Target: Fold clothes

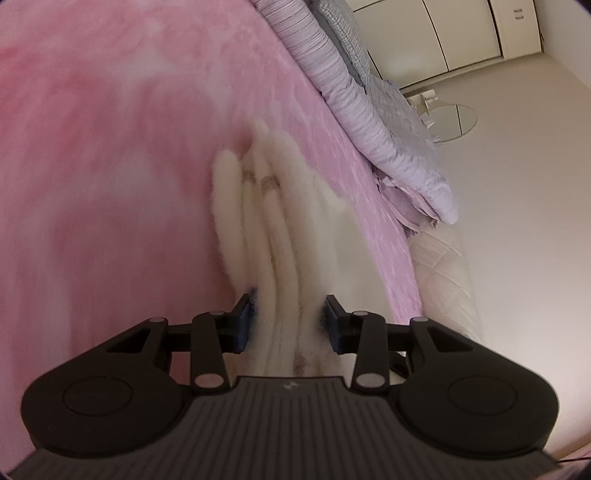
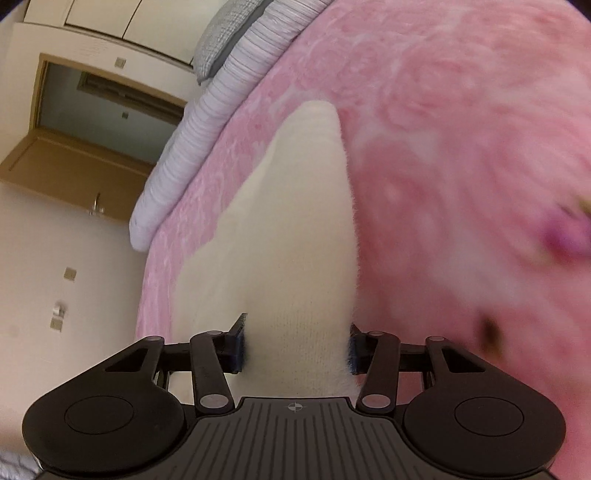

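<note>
A cream fluffy garment (image 1: 273,221) lies bunched in several long folds on a pink blanket (image 1: 110,147) that covers the bed. My left gripper (image 1: 289,319) is shut on the near end of this bundle, and the cloth fills the gap between its blue pads. In the right wrist view the same cream garment (image 2: 295,221) stretches as a smooth tapering panel over the pink blanket (image 2: 461,147). There my right gripper (image 2: 296,345) is shut on the garment's near edge, with knit fabric packed between both pads. Both views are motion-blurred.
A striped lilac duvet (image 1: 343,85) and a grey pillow (image 1: 343,33) lie along the bed's far edge, with pale floor (image 1: 517,184) and a round glass table (image 1: 454,122) beyond. The right wrist view shows the duvet (image 2: 207,110), a wooden door (image 2: 74,162) and the bed's edge.
</note>
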